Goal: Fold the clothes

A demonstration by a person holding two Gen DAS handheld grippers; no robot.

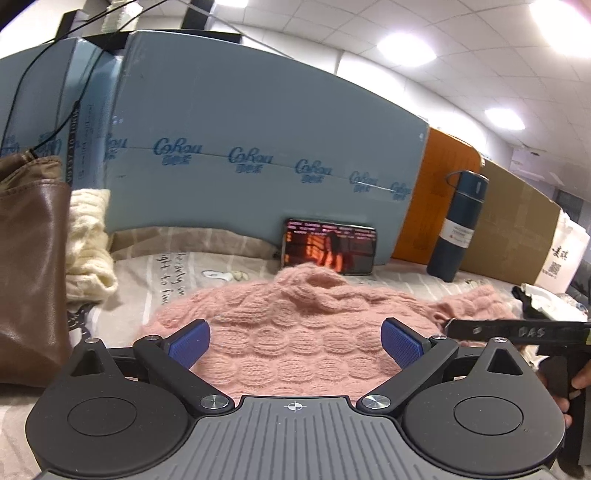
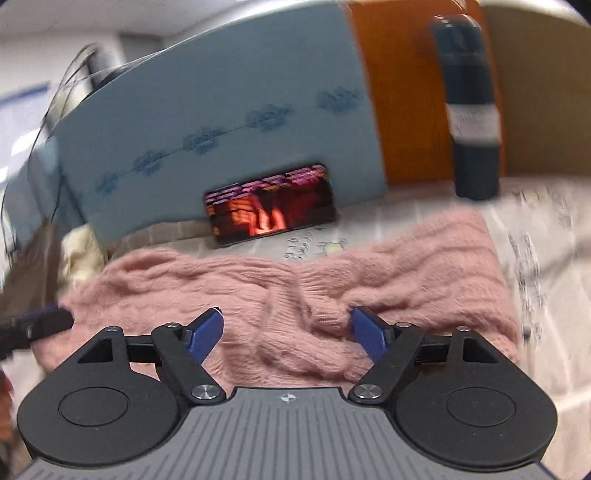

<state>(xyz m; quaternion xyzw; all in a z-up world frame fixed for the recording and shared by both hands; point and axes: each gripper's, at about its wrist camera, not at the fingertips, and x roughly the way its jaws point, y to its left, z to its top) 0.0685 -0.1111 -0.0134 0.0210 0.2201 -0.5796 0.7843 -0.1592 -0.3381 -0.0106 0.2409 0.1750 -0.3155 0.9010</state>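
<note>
Pink knit sweater (image 2: 295, 295) lies mid-frame on the printed bedsheet (image 2: 535, 258); soft, limp, light. My right hand-held gripper (image 2: 287, 330) and left hand-held gripper (image 1: 295, 339) gape empty; grasp its ribbed edge.

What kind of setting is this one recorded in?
Probably an office turned makeshift folding station: a panelled ceiling with inset lights, a foam board as backdrop, and a printed sheet under the pink sweater.
</note>
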